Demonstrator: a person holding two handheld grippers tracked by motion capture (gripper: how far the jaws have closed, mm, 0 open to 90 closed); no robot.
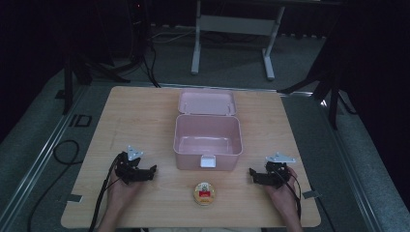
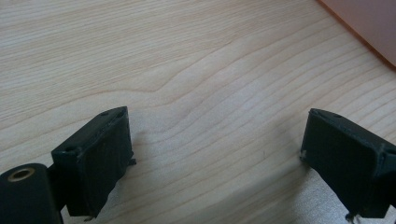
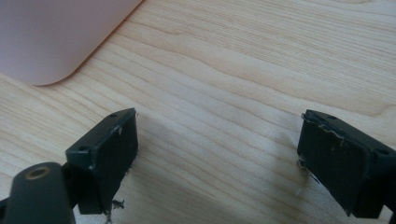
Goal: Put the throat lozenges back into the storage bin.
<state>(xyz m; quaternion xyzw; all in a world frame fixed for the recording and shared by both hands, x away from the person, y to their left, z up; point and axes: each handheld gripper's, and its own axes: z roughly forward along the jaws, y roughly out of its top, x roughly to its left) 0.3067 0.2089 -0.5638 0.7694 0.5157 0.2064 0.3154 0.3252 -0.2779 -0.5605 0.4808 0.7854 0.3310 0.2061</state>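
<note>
A pink box [image 1: 208, 140] stood at the centre of the high view on the wooden table [image 1: 140, 116], its lid [image 1: 207, 102] thrown back, its inside bare, a white latch on its near wall. Below it lay a small round tin [image 1: 204, 193] with a red and gold top. The left gripper [image 1: 153, 170] and the right gripper [image 1: 251, 172] flanked the tin at lower left and lower right, jaws spread wide, grasping nothing.

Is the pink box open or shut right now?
Open: the pink box has its lid flipped back flat on the table, showing an empty inside.
</note>
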